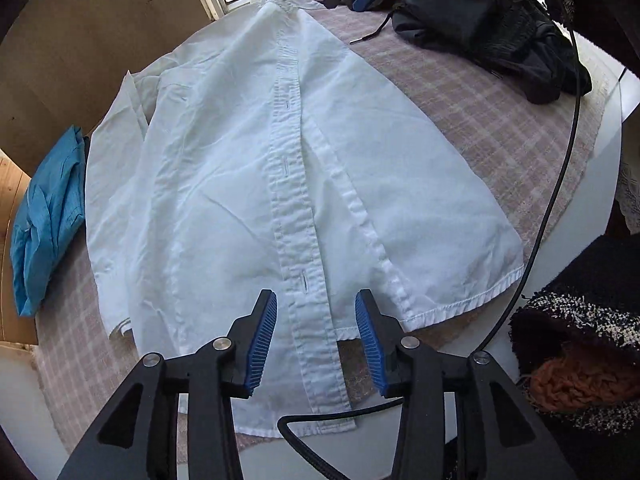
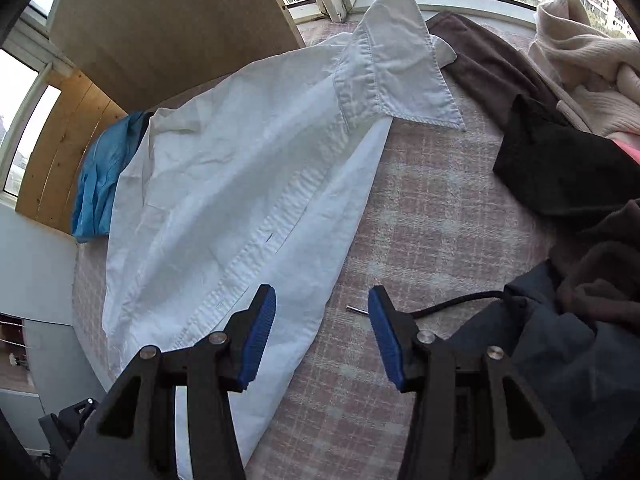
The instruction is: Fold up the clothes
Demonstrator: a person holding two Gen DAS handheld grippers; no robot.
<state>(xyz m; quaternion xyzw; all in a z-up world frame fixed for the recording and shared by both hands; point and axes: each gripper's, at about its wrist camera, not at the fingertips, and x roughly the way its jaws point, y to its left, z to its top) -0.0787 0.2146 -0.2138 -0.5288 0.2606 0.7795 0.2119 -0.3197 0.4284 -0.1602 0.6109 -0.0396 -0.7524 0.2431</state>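
A white button-up shirt (image 1: 248,152) lies spread front-up on a pink plaid cloth (image 1: 480,120), collar toward the window. My left gripper (image 1: 316,300) hangs open just above the shirt's bottom hem, its blue pads either side of the button placket. In the right wrist view the same shirt (image 2: 240,184) runs diagonally, collar (image 2: 396,76) at the top. My right gripper (image 2: 322,300) is open over the shirt's right edge, left pad above white fabric, right pad above the plaid cloth (image 2: 432,216). Neither gripper holds anything.
A blue garment (image 1: 44,216) lies bunched at the shirt's left, near the table edge. Dark clothes (image 1: 488,40) with a drawstring sit at the far right, a person's hand above them. Black, brown and cream garments (image 2: 560,168) pile at the right. A black cable (image 1: 560,168) crosses the right side.
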